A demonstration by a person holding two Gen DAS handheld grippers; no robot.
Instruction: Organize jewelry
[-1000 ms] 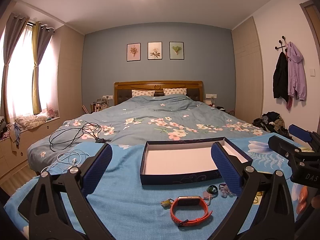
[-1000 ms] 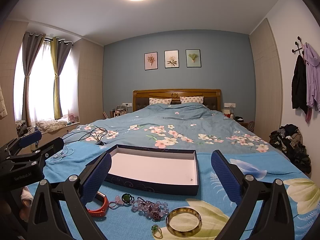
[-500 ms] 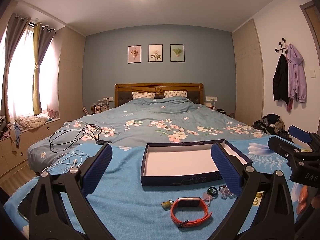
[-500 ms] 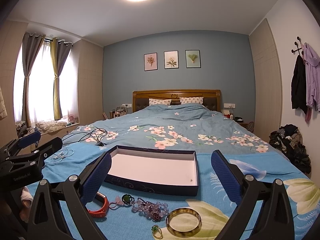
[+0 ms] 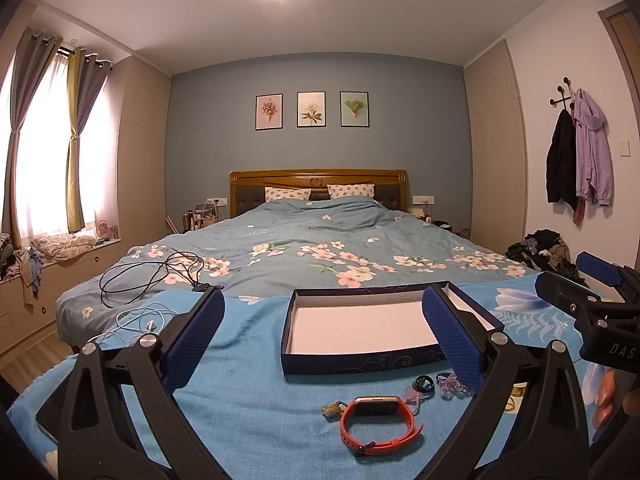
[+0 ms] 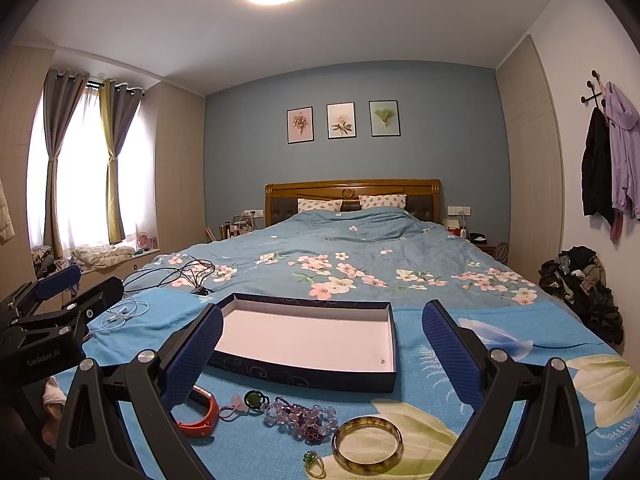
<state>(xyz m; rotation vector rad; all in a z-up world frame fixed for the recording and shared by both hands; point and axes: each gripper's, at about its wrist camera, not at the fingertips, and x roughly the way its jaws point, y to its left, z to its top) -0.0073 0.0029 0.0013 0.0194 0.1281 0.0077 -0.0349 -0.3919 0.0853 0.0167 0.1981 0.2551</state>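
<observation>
An empty dark blue box (image 5: 360, 328) (image 6: 308, 340) with a white floor lies on the blue blanket. In front of it lies the jewelry: an orange band watch (image 5: 378, 420) (image 6: 202, 412), a green ring (image 5: 424, 383) (image 6: 255, 398), purple beads (image 5: 452, 382) (image 6: 300, 420), a brown bangle (image 6: 368, 444) and a small green-stone ring (image 6: 314, 464). My left gripper (image 5: 324, 338) hovers open above the watch. My right gripper (image 6: 322, 350) hovers open above the beads and bangle. Neither holds anything.
Black cables (image 5: 156, 276) and a white cable (image 5: 132, 324) lie on the bed to the left. The right gripper (image 5: 600, 312) shows at the left view's right edge with a hand (image 5: 608, 396) below it. Clothes (image 6: 580, 280) are piled by the right wall.
Both views have shifted slightly, as the grippers tilt or drift a little. The jewelry and the box lie as before.
</observation>
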